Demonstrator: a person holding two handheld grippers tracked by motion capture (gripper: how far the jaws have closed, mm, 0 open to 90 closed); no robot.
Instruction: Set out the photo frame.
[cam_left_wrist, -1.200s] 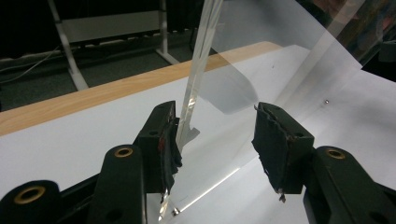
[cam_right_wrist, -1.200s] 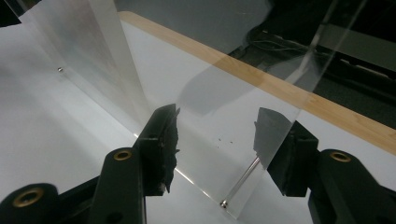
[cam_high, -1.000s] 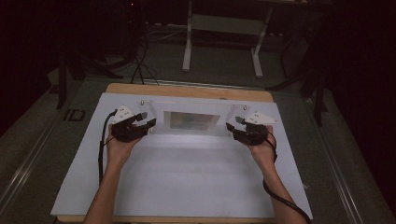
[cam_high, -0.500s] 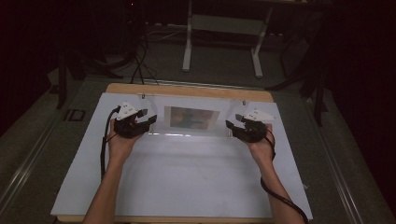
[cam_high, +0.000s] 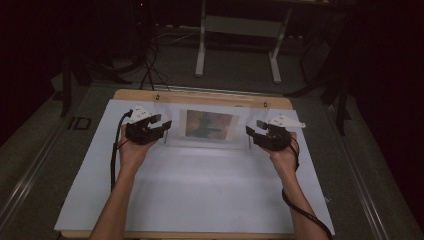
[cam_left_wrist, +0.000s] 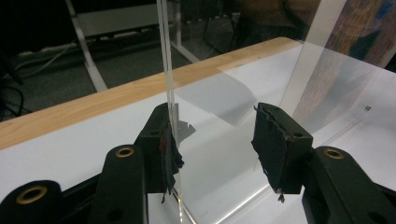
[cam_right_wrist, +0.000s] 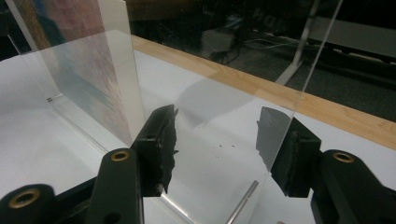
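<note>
Currently both my grippers, left gripper (cam_high: 161, 125) and right gripper (cam_high: 253, 130), sit spread wide at opposite side edges of the clear acrylic frame (cam_high: 207, 126) standing on the table's (cam_high: 200, 200) far side, so next I'd pinch both edges evenly.

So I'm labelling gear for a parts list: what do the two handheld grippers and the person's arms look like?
Both the left gripper and the right gripper are black, each topped by a pale three-cornered plate. Their jaws carry frayed black pads and brass-ringed holes. A black cable trails from each. The forearms are bare, with no sleeves in view.
</note>
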